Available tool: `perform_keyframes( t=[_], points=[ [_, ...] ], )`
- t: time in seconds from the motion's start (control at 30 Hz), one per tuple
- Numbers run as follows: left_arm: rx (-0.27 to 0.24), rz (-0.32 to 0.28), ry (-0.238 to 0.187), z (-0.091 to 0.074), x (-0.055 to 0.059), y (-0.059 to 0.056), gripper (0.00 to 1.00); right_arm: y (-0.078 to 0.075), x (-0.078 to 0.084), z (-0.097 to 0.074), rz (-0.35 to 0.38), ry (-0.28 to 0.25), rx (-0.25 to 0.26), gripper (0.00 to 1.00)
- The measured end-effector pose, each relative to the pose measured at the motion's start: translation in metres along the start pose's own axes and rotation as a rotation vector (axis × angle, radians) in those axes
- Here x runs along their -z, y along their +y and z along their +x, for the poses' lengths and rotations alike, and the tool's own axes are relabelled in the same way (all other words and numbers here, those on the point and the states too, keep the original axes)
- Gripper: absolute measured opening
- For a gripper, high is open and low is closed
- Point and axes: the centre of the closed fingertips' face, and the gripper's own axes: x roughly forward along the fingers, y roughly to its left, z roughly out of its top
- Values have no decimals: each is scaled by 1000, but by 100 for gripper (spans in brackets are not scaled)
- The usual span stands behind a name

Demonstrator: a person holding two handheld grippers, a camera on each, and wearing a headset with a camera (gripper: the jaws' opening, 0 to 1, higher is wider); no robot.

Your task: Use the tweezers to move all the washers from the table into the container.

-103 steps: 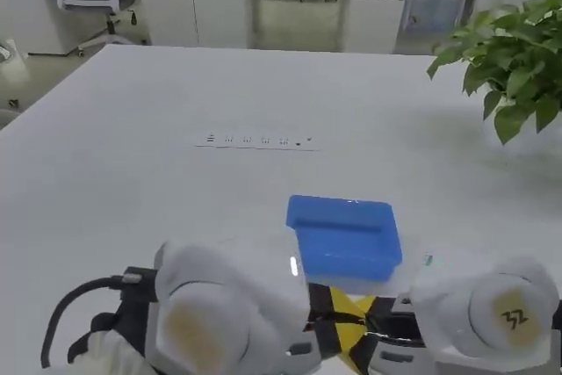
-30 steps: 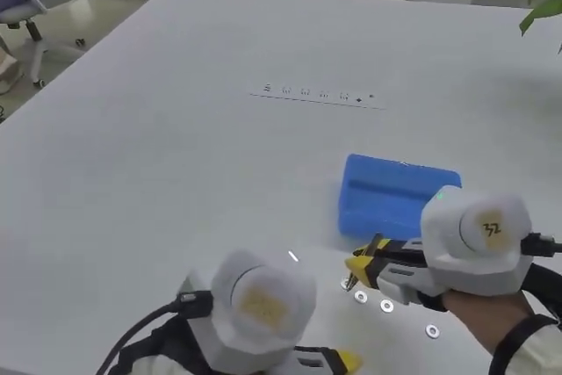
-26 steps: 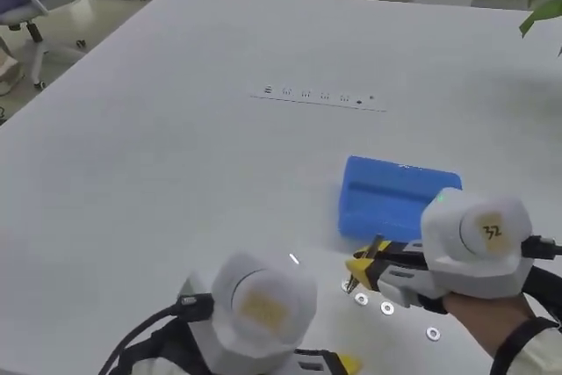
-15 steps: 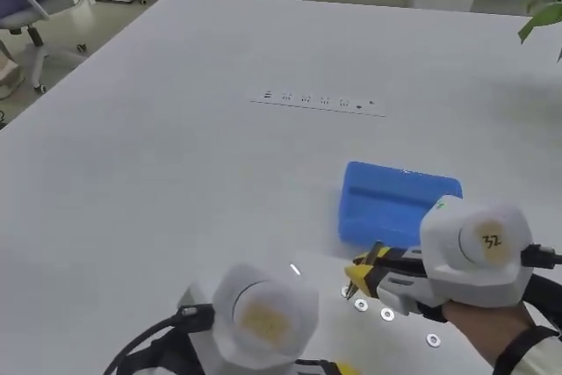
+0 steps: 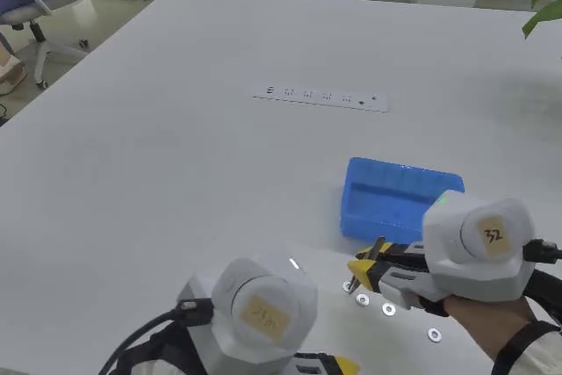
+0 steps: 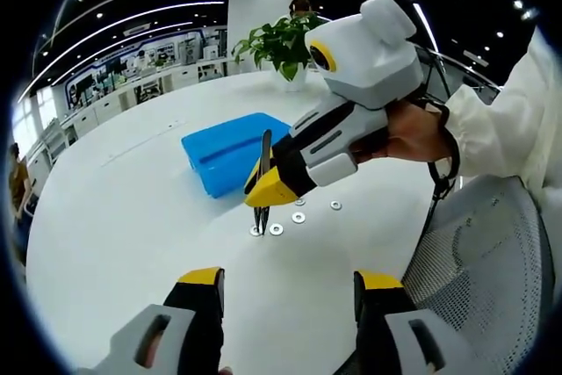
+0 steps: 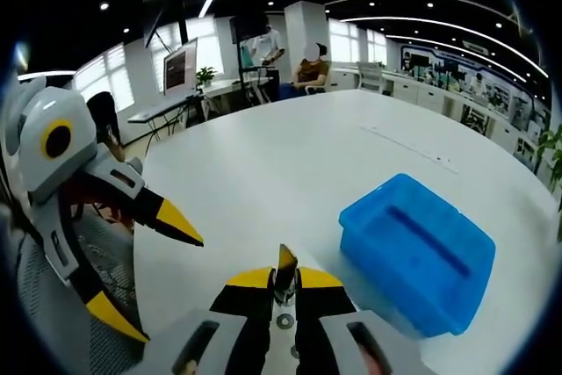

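My right tongs (image 7: 283, 292): clamped on the tweezers (image 6: 263, 183), tips down at the washers (image 5: 389, 308).
Washers: on the tabletop (image 5: 176, 147), just on my side of the blue container (image 5: 399, 199).
My left tongs (image 6: 290, 287): wide open, empty.
Beyond container: socket strip (image 5: 320, 97).

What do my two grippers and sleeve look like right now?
Both grippers are white-and-grey housings with yellow-tipped jaws. The right gripper has a rounded white cap marked 32 and a black cable; the left gripper trails a black cable too. The sleeve is white, with a black wrist strap.
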Motion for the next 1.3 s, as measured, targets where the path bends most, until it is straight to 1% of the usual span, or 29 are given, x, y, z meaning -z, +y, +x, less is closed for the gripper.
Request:
perform_keyframes(
  t=[0.07,0.13,0.23,0.27,0.3,0.33,0.4,0.47,0.53,0.67,0.83,0.93,1.0,1.03,1.17,1.2,1.3],
  points=[
    [1,3,3,0,1,0,60,0,-1,1,1,-4,1,5],
    [0,6,2,0,1,0,60,-1,-1,1,-11,2,13,5],
    [1,2,-2,0,0,-1,60,-1,-1,1,0,9,10,4],
    [2,3,-4,0,-1,-1,60,-1,-1,0,-8,13,16,3],
    [3,4,-6,0,-1,-1,60,-2,-6,-3,-20,-3,29,3],
    [3,4,-8,0,-2,-1,60,-2,-12,-5,-8,-26,25,3],
    [2,1,-13,-1,-3,-1,60,-1,-28,-12,51,-71,10,3],
    [2,-4,-15,-2,-3,-1,60,-4,-41,-20,30,-94,26,3],
    [0,0,-14,-2,-3,-1,60,-7,-53,-26,14,-110,31,3],
    [3,4,-19,-3,-5,-3,60,-13,-71,-35,-13,-129,46,3],
    [1,8,-23,-4,-7,-4,60,-23,-85,-43,-38,-141,66,3],
    [2,7,-24,-5,-7,-4,60,-33,-89,-44,-37,-148,85,3],
    [2,9,-22,-5,-7,-4,60,-40,-90,-41,-19,-153,89,3],
    [2,8,-21,-5,-7,-4,60,-43,-91,-40,-20,-154,100,3],
    [5,5,-22,-3,-7,-3,60,-60,-87,-34,-48,-135,140,3],
    [8,7,-22,-3,-8,-3,60,-65,-86,-34,-44,-134,143,3],
    [10,23,-17,-2,-10,-1,59,-79,-84,-31,0,-134,145,3]
  ],
)
